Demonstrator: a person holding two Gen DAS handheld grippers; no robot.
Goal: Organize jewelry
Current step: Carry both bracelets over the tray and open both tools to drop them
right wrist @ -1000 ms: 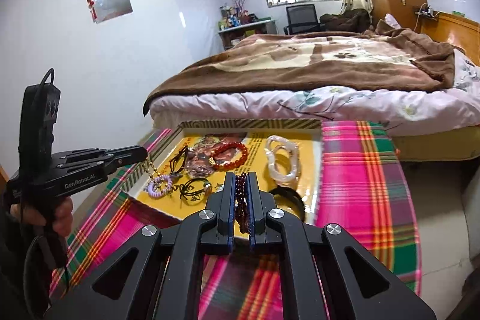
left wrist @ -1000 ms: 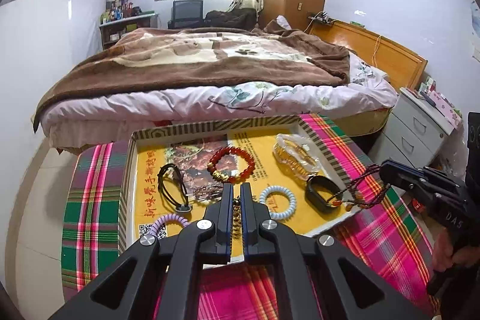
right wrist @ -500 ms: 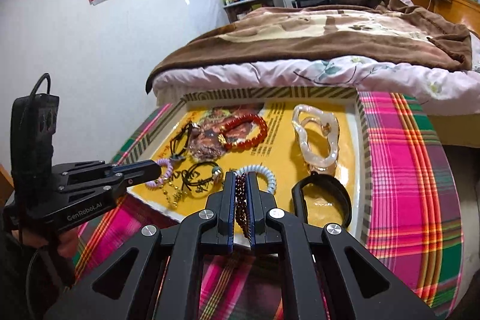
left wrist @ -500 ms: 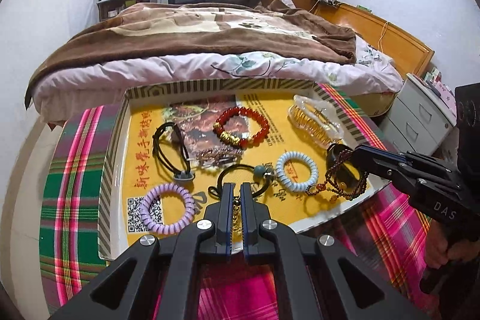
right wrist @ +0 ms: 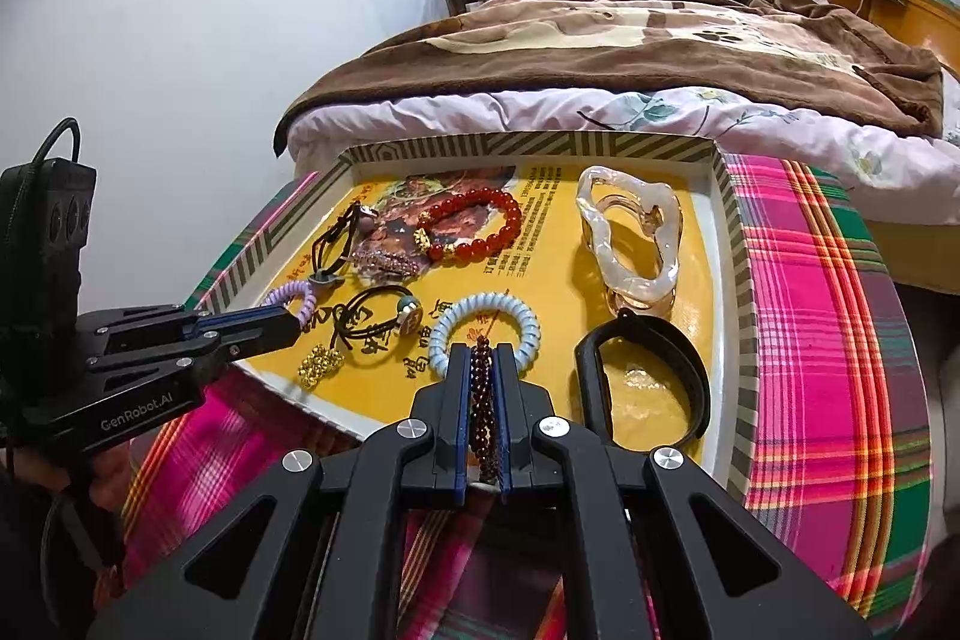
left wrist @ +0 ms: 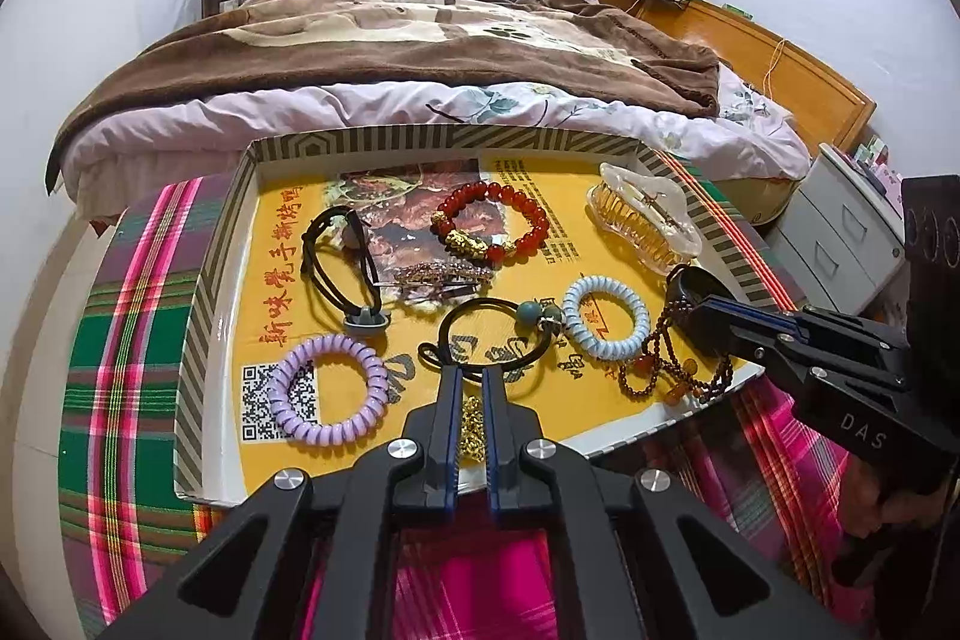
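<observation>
Two coil ties, lilac and pale blue, lie in the tray with one red bead bracelet. The left gripper pinches a gold chain over the tray's near edge; the right gripper clamps a garnet bead strand beside the blue coil.

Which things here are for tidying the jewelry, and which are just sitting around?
For the job:
left gripper pinching the gold bead chain
right gripper pinching the dark red beaded strand
yellow-lined cardboard tray

Just lying about:
brown blanket
white bedside cabinet

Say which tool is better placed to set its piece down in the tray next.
Probably the left tool: its gold chain already touches the tray floor, while the right tool holds its dark bead strand partly draped over the rim.
</observation>
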